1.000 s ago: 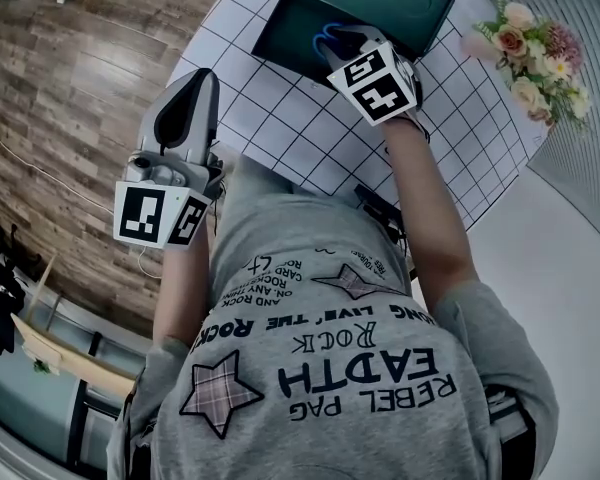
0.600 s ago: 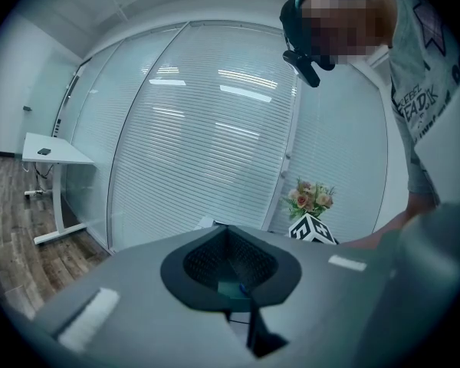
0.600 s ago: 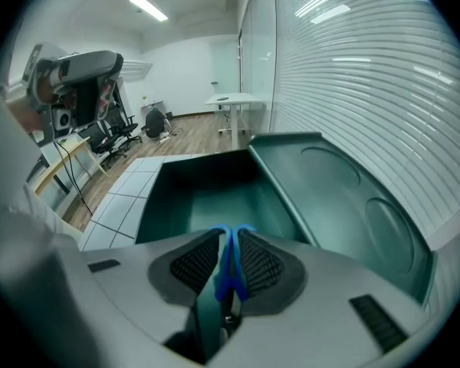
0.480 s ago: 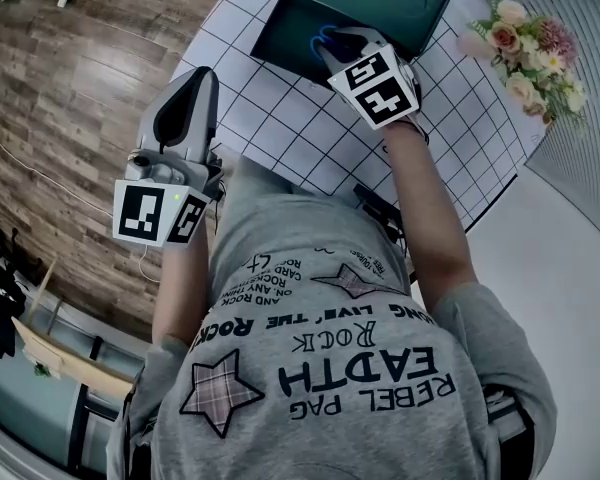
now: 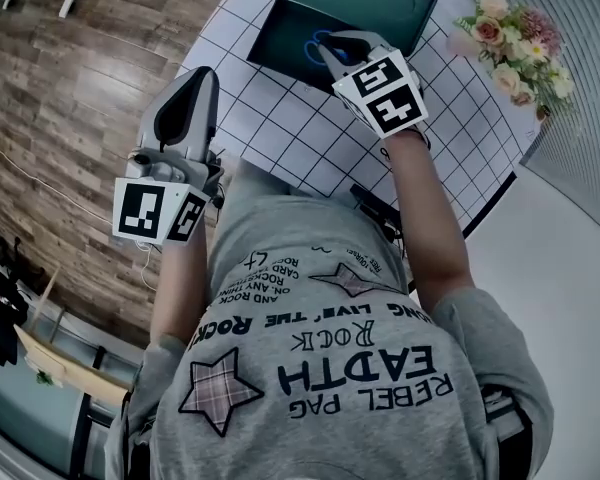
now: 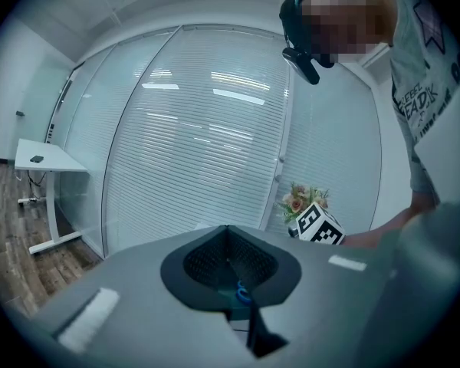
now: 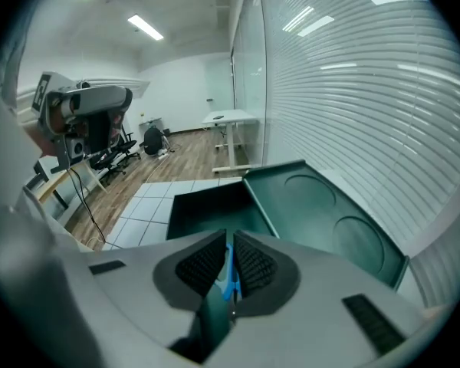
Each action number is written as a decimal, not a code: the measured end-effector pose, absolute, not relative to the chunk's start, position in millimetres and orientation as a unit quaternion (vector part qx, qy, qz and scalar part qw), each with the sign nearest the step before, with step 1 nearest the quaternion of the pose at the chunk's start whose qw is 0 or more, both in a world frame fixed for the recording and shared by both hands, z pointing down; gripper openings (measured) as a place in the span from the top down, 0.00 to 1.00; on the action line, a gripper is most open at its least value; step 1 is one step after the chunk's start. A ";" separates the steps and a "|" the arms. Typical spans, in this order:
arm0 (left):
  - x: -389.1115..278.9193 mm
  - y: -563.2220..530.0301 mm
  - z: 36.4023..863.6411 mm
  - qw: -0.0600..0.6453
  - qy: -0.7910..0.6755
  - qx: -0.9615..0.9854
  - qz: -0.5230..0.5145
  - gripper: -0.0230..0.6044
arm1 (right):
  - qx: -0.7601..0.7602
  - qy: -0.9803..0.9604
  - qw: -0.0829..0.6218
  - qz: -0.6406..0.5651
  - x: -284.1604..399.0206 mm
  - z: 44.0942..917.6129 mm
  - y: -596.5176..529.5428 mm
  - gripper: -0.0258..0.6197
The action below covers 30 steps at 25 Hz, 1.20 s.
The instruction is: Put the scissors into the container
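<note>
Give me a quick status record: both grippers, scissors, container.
right gripper: over the open container, jaws have just been closing, a blue scissors handle pinched between them
scissors: in the right gripper's jaws, over the container's inside; contact with its floor cannot be told
container: dark green box on the grid-patterned table, lid folded open
left gripper: jaws together, nothing held, at the table's left edge
other: flowers at the table's right edge

Smooth plastic container (image 5: 280, 30), blue plastic scissors handles (image 5: 325, 46), wood-plank floor (image 5: 70, 98) — matt, ribbed pads (image 7: 200, 265) on right tongs (image 7: 230, 271).
</note>
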<state>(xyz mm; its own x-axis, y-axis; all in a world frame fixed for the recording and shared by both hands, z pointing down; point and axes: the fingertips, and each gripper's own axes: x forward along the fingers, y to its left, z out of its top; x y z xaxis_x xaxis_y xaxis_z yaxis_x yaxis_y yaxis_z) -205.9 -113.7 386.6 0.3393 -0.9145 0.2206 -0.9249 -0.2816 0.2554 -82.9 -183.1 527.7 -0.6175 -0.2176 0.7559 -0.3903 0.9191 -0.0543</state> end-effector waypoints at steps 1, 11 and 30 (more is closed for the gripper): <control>-205.2 -114.0 385.0 0.169 -0.574 0.801 0.015 0.95 | 0.173 -0.894 0.399 0.107 -81.9 523.7 -183.3 0.90; -196.7 -114.3 367.6 0.148 -0.565 0.812 0.014 0.95 | 0.199 -0.909 0.354 0.095 -73.0 476.2 -184.9 0.93; -178.3 -113.2 321.7 0.084 -0.548 0.832 0.016 0.95 | 0.272 -0.931 0.241 0.040 -37.8 367.2 -177.3 0.94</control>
